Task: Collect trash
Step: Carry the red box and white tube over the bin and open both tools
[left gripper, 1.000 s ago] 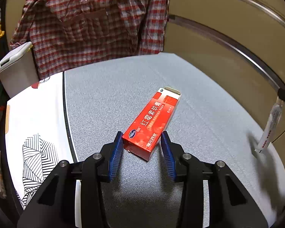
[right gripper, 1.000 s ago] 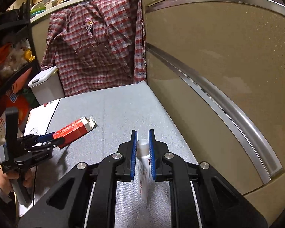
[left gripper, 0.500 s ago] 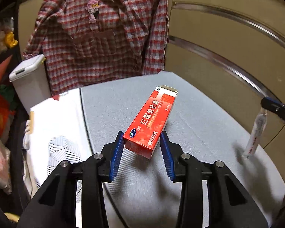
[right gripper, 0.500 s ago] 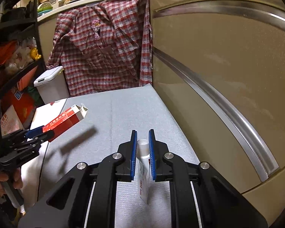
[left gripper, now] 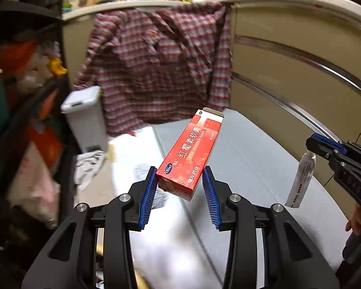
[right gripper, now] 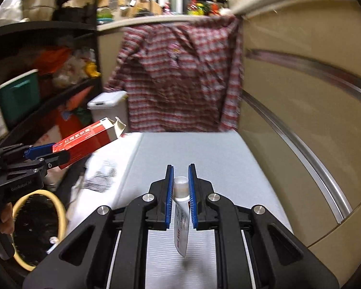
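My left gripper point(left gripper: 179, 180) is shut on the near end of a red medicine box point(left gripper: 191, 153) with white lettering, held in the air above the grey table point(left gripper: 248, 163); the box's far flap is open. My right gripper point(right gripper: 181, 184) is shut on the neck of a small white ointment tube point(right gripper: 181, 219), which hangs down between the blue pads. In the left wrist view the right gripper point(left gripper: 311, 145) with the tube point(left gripper: 300, 180) shows at the right edge. The right wrist view has the left gripper point(right gripper: 44, 153) with the box point(right gripper: 86, 139) at its left.
A white lidded bin point(left gripper: 84, 118) stands past the table's far left, beside a hanging plaid shirt point(left gripper: 156, 67). A beige panel point(right gripper: 300, 120) with a metal strip borders the table's right. A dark, yellow-rimmed basket point(right gripper: 38, 226) sits low left, by cluttered shelves point(right gripper: 36, 72).
Both grippers have risen from the table with their objects. The red box went from resting on the grey surface to hanging in the air, and the view swung left toward the shelves and bin.
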Tool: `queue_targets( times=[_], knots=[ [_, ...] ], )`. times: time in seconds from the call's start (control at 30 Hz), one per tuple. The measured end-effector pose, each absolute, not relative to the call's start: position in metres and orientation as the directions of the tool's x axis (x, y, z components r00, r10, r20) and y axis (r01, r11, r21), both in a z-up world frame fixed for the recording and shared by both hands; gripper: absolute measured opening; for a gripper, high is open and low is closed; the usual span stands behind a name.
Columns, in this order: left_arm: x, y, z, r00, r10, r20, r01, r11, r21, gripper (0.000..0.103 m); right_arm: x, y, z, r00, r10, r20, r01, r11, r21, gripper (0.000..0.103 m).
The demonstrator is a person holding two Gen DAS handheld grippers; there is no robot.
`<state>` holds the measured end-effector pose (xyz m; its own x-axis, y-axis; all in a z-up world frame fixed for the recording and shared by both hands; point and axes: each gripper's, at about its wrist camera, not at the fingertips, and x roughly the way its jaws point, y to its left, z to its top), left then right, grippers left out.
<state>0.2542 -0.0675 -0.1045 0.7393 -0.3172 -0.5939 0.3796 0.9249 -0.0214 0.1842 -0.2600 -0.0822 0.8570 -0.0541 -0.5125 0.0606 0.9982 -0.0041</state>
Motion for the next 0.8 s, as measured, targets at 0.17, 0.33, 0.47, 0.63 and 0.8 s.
queue_targets(
  times=[0.17, 0.33, 0.47, 0.63, 0.8],
  knots=[
    [0.223, -0.03, -0.074, 0.785, -0.252, -0.565, 0.307, 0.952, 0.001, 0.038, 0.17, -0.219, -0.059, 0.874, 0.017, -0.485, -0.01, 1.0, 0.019, 0.012],
    [0.193, 0.002, -0.057, 0.811, -0.184, -0.555, 0.237, 0.971, 0.025, 0.038, 0.157, -0.173, -0.047, 0.877, 0.092, -0.471, -0.088, 0.996, 0.031, 0.012],
    [0.171, 0.03, -0.054, 0.819, -0.123, -0.56, 0.17, 0.985, 0.033, 0.038, 0.151, -0.138, -0.048, 0.861, 0.146, -0.487, -0.143, 0.989, 0.043, 0.012],
    [0.154, 0.065, -0.062, 0.811, -0.035, -0.584, 0.074, 0.996, 0.044, 0.038, 0.15, -0.095, -0.054, 0.835, 0.209, -0.509, -0.205, 0.977, 0.065, 0.012],
    [0.141, 0.105, -0.071, 0.8, 0.041, -0.598, -0.025, 0.999, 0.035, 0.038, 0.151, -0.053, -0.065, 0.806, 0.254, -0.534, -0.259, 0.964, 0.066, 0.012]
  ],
)
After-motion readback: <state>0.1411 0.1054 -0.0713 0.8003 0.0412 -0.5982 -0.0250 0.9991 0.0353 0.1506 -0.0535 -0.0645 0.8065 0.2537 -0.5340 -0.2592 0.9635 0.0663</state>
